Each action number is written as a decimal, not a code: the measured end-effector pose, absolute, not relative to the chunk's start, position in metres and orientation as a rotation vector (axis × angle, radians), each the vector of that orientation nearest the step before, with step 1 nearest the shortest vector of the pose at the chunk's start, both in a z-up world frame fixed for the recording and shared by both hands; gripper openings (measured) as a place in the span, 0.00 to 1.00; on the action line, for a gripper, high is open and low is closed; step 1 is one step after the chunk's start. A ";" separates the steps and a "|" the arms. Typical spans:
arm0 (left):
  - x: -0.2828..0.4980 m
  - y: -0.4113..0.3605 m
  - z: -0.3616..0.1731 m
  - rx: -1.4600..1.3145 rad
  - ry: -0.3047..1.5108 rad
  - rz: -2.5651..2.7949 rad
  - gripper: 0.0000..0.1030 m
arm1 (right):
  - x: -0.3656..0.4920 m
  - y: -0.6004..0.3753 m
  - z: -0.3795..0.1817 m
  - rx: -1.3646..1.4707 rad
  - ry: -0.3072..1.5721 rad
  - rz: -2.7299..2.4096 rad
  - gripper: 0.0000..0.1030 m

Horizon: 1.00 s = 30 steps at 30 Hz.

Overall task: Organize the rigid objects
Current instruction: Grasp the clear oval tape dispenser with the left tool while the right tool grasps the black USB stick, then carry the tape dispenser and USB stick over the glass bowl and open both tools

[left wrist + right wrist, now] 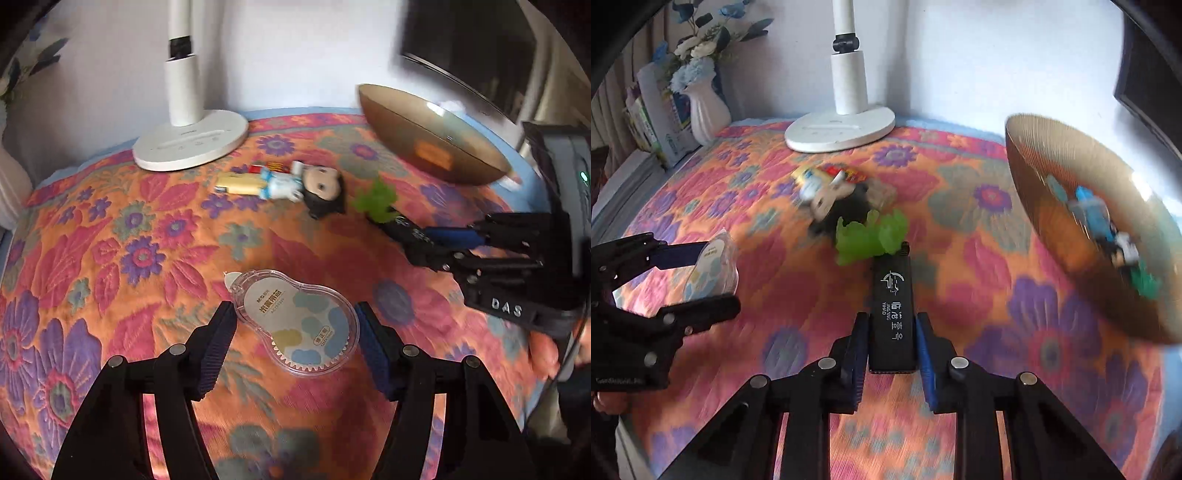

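A clear pear-shaped correction tape [299, 325] lies on the flowered cloth between the fingers of my left gripper [295, 310], whose blue pads touch its two sides. The right wrist view shows the same left gripper [718, 278] around the tape [713, 266]. My right gripper [892, 317] is shut on a black rectangular stick [892, 314] with white print. Its far end lies against a green translucent toy [871, 236]. The right gripper [417, 243] also shows at the right edge of the left wrist view.
A brown bowl [1052, 177] at the back right holds a few small toys. A doll [317, 188], a yellow stick and a red packet lie near the white lamp base [192, 144]. A white vase [709, 110] with flowers stands at the back left.
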<state>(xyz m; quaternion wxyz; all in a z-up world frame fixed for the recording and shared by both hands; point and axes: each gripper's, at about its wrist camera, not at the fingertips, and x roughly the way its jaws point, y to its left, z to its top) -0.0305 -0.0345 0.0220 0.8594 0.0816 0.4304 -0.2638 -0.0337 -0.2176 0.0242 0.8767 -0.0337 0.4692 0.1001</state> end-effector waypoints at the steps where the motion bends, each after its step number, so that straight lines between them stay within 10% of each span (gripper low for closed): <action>1: -0.043 -0.037 0.022 0.212 0.901 -0.590 0.61 | -0.045 -0.220 0.024 -0.048 0.989 0.213 0.23; 20: -0.074 -0.009 0.016 0.094 0.939 -0.479 0.70 | -0.092 -0.208 0.021 -0.057 0.961 0.143 0.32; 24: -0.063 -0.023 0.012 0.153 0.939 -0.400 0.44 | -0.099 -0.211 0.022 -0.079 0.941 0.166 0.23; 30: -0.067 -0.030 0.038 0.086 0.859 -0.450 0.44 | -0.107 -0.257 0.034 0.049 0.938 0.126 0.23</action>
